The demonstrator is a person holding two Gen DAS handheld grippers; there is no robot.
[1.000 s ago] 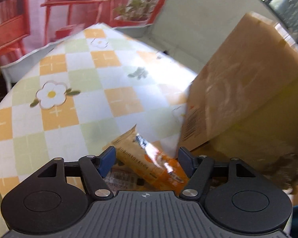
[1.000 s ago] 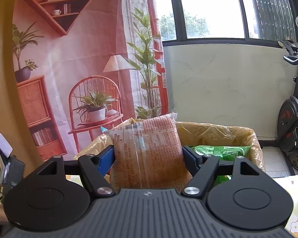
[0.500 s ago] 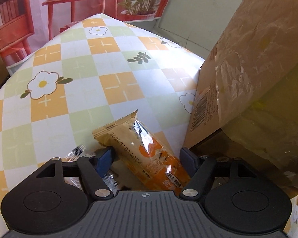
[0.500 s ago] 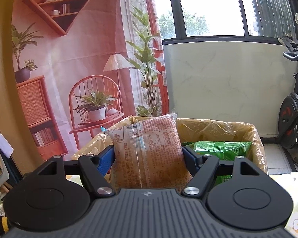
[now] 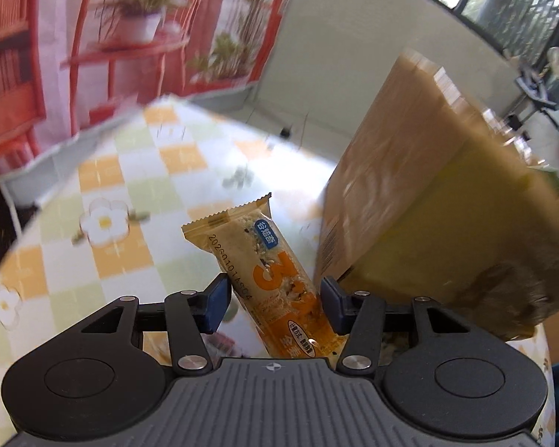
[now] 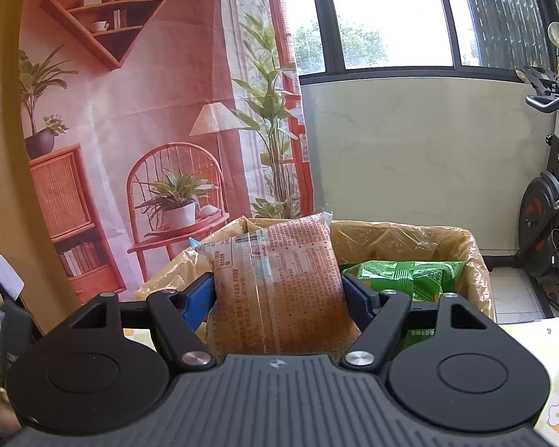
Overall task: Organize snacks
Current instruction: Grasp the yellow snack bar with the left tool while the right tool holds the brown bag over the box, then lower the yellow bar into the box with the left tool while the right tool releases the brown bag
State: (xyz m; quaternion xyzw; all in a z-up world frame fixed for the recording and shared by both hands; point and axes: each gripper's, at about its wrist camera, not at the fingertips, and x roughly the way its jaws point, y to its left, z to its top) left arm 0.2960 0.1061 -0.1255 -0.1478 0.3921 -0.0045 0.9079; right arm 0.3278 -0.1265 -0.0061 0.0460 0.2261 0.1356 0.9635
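Left hand-held gripper (image 5: pixel 274 298) now lifts the clamped cereal bar (image 5: pixel 268 279) clear of the table (image 5: pixel 130 201); right hand-held gripper (image 6: pixel 279 294) still grips an orange snack packet (image 6: pixel 279 279) before the lined box (image 6: pixel 466 260).

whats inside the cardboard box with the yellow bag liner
In the right wrist view, green snack packets lie inside the lined box. The orange packet held in the right tool covers the box's left part, so anything there or deeper down is hidden.
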